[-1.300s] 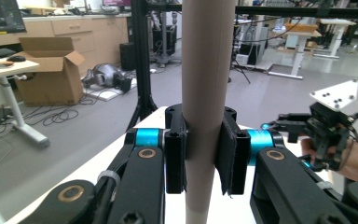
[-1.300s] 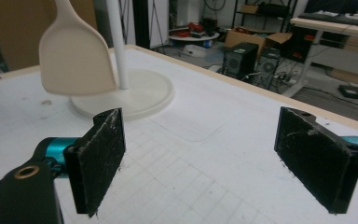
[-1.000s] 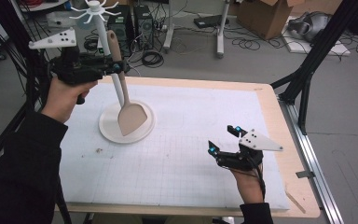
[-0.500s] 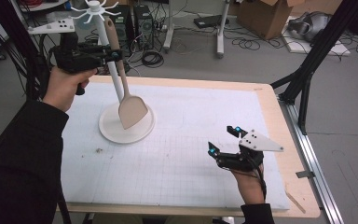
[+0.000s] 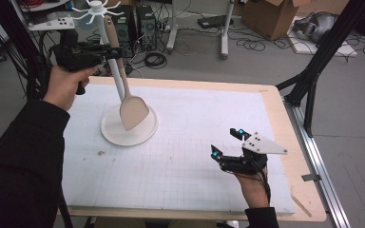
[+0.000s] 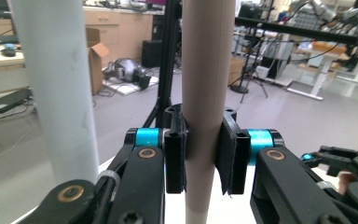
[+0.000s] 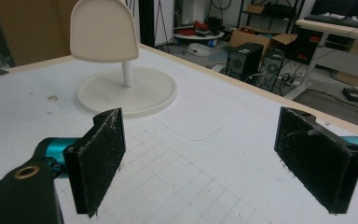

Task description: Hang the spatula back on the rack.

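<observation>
A beige spatula (image 5: pixel 134 111) hangs blade down over the round base (image 5: pixel 116 135) of a white hook stand, close beside its pole (image 5: pixel 115 81). My left gripper (image 5: pixel 111 51) is shut on the spatula's handle high above the table's far left. In the left gripper view the pads clamp the handle (image 6: pixel 207 70) at my left gripper (image 6: pixel 205 154), with the white pole (image 6: pixel 56 84) to the left. My right gripper (image 5: pixel 227 142) rests low on the white mat at the near right, open and holding nothing. In its own view my right gripper (image 7: pixel 214 158) faces the spatula blade (image 7: pixel 105 32) and the base (image 7: pixel 126 91).
The stand's hooks (image 5: pixel 96 7) spread out above the spatula's handle end. A white gridded mat (image 5: pixel 190 118) covers the wooden table (image 5: pixel 309 190). Black frame legs (image 5: pixel 309 85) stand by the right edge. Cables, computer cases and a cardboard box (image 5: pixel 266 12) lie on the floor beyond.
My left gripper has risen a little with the spatula, whose blade now hangs slightly higher over the base. The right gripper has kept still.
</observation>
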`<state>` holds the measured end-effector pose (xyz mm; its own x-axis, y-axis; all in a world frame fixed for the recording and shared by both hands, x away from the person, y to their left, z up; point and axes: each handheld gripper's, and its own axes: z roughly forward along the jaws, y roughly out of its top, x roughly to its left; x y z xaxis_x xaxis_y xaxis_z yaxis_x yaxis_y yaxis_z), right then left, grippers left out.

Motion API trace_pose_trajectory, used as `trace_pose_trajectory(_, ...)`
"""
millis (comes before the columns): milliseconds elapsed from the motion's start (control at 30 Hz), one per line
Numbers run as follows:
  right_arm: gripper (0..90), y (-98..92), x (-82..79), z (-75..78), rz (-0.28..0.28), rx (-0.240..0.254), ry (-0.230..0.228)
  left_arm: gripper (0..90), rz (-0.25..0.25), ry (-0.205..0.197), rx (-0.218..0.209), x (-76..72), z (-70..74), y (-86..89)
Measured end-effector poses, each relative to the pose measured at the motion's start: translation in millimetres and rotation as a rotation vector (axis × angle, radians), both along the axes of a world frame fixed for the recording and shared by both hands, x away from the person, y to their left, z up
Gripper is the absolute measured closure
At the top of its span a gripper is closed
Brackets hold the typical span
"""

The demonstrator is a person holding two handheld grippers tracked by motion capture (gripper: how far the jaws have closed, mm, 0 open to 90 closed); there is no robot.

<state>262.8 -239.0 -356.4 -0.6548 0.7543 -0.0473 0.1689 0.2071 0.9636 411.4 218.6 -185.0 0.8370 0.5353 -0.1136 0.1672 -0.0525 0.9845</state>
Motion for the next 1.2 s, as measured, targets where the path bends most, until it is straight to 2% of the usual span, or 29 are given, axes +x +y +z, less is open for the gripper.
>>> trace_pose_trajectory(233, 15.1, -2.1, 0.2, -2.2, -0.009, 0.003, 0.014, 73.9, 0.033, -0.031, -0.006, -7.3, -4.2, 0.5)
trace_pose_trajectory(400, 15.1, -3.4, 0.3, -3.3, -0.012, 0.016, 0.014, 58.9, 0.06, -0.048, -0.018, -20.0, -5.9, -0.1)
trace_pose_trajectory(467, 15.1, -3.7, 0.4, -3.5, -0.012, 0.026, 0.016, 49.4, 0.084, -0.063, -0.013, -27.3, -9.1, -0.2)
trace_pose_trajectory(567, 15.2, -2.3, 0.4, -3.2, -0.009, 0.026, 0.012, 44.3, 0.134, -0.088, 0.001, -39.1, -13.9, 3.9)
trace_pose_trajectory(733, 15.1, -1.1, 0.9, -4.5, -0.01, 0.027, 0.019, 40.6, 0.153, -0.128, -0.025, -60.2, -26.2, 17.7)
trace_pose_trajectory(867, 15.2, -1.8, 1.6, -7.0, -0.021, 0.022, 0.026, 30.8, 0.179, -0.172, -0.041, -79.0, -45.0, 29.6)
trace_pose_trajectory(1000, 15.2, -5.1, 4.3, -10.4, -0.041, -0.006, 0.023, 18.3, 0.189, -0.147, -0.029, -92.1, -74.1, 38.4)
trace_pose_trajectory(1067, 15.2, -6.6, 5.3, -12.8, -0.051, -0.02, 0.03, 17.2, 0.189, -0.141, -0.027, -97.3, -90.6, 42.7)
trace_pose_trajectory(1133, 15.2, -8.0, 5.1, -15.6, -0.061, -0.021, 0.046, 17.2, 0.19, -0.118, -0.036, -101.8, -107.0, 46.7)
trace_pose_trajectory(1200, 15.2, -10.3, 5.9, -19.5, -0.074, -0.035, 0.054, 17.2, 0.189, -0.097, -0.008, -106.1, -122.1, 49.4)
